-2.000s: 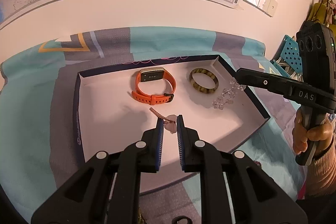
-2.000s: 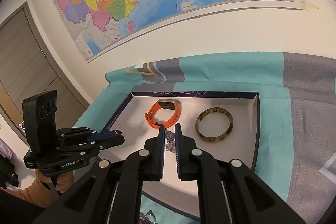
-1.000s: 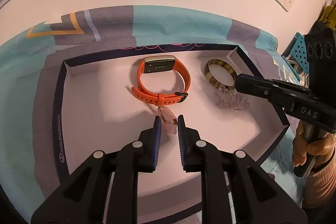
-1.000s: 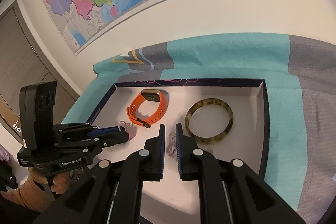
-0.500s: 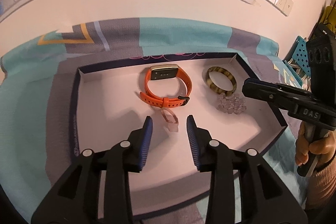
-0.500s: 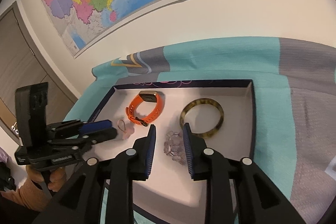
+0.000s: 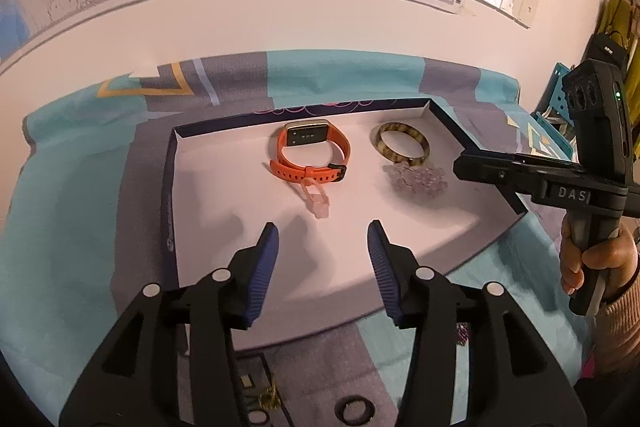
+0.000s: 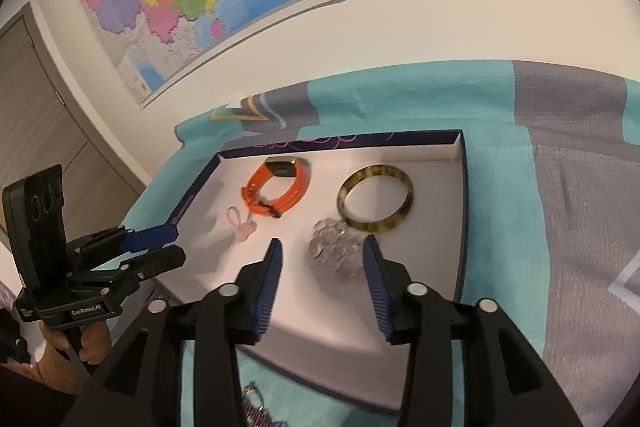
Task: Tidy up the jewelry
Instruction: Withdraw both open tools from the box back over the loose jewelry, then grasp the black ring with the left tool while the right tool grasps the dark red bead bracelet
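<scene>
A shallow white tray with a dark rim (image 7: 172, 187) (image 8: 462, 195) lies on the cloth. In it are an orange watch (image 7: 312, 153) (image 8: 280, 189), a tortoiseshell bangle (image 7: 404, 147) (image 8: 376, 203), a clear bead bracelet (image 7: 416, 179) (image 8: 334, 249) and a small pink charm with a loop (image 7: 314, 197) (image 8: 242, 223). My left gripper (image 7: 322, 239) is open and empty, just short of the pink charm. My right gripper (image 8: 320, 257) is open and empty, its fingers either side of the bead bracelet and a little nearer the camera.
The tray sits on a teal and grey cloth (image 7: 80, 187). More small jewelry lies on the cloth near me: a dark ring (image 7: 354, 409), a gold piece (image 7: 268, 397) and a beaded piece (image 8: 256, 411). A wall with a map stands behind.
Both grippers have opened and drawn back. The left one let the pink charm down in the tray; the right one let the bead bracelet down beside the bangle.
</scene>
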The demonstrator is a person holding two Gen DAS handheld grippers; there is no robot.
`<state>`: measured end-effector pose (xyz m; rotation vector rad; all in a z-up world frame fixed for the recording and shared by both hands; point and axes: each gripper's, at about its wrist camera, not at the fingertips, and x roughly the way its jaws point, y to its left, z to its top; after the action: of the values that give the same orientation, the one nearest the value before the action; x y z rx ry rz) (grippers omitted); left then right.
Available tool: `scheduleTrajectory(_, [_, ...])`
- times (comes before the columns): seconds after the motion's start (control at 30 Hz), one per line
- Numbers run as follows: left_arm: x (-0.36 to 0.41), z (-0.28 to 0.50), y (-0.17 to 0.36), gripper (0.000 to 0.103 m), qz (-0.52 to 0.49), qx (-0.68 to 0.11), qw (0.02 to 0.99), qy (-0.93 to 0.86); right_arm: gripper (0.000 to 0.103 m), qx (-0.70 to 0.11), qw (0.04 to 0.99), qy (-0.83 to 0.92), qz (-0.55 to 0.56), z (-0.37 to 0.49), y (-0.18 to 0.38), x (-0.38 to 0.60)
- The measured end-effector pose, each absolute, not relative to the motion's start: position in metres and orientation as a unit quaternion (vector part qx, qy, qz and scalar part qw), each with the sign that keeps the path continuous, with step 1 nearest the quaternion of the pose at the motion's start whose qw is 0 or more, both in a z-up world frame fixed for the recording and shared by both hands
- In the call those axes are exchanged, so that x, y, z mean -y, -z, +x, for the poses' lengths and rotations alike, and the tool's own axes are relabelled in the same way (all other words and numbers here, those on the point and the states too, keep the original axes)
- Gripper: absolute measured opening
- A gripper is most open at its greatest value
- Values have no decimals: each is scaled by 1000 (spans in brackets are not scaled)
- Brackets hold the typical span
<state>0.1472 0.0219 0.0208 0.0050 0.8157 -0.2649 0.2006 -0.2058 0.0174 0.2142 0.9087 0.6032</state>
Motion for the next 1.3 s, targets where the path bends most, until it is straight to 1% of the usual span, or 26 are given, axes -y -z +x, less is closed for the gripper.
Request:
scheduleTrajectory(0.03, [-22, 145, -22, 49, 3, -394, 910, 129, 46, -430, 849, -289, 102, 196, -19, 206])
scheduleTrajectory(0.1, [-20, 139, -25, 50, 6, -389, 912, 131, 46, -426, 850, -293, 100, 189, -22, 206])
scheduleTrajectory(0.2, [-19, 129, -29, 55, 12, -383, 915, 128, 50, -421, 849, -304, 99, 176, -29, 204])
scheduleTrajectory(0.3, [-19, 120, -32, 56, 13, -378, 917, 128, 54, -414, 847, -318, 94, 160, -36, 202])
scheduleTrajectory(0.43, [-20, 107, -34, 62, 18, -369, 921, 126, 57, -412, 845, -329, 91, 142, -40, 202])
scheduleTrajectory(0.77, [-31, 77, -29, 63, 10, -366, 922, 124, 57, -435, 839, -321, 67, 109, -25, 205])
scheduleTrajectory(0.97, [-43, 61, -17, 64, -4, -379, 917, 123, 57, -460, 829, -314, 46, 96, -6, 199])
scheduleTrajectory(1.2, [-40, 42, -1, 64, 10, -388, 912, 134, 57, -464, 834, -298, 20, 86, 4, 194])
scheduleTrajectory(1.3, [-36, 37, 1, 61, 14, -388, 911, 142, 57, -461, 837, -294, 13, 83, 4, 191])
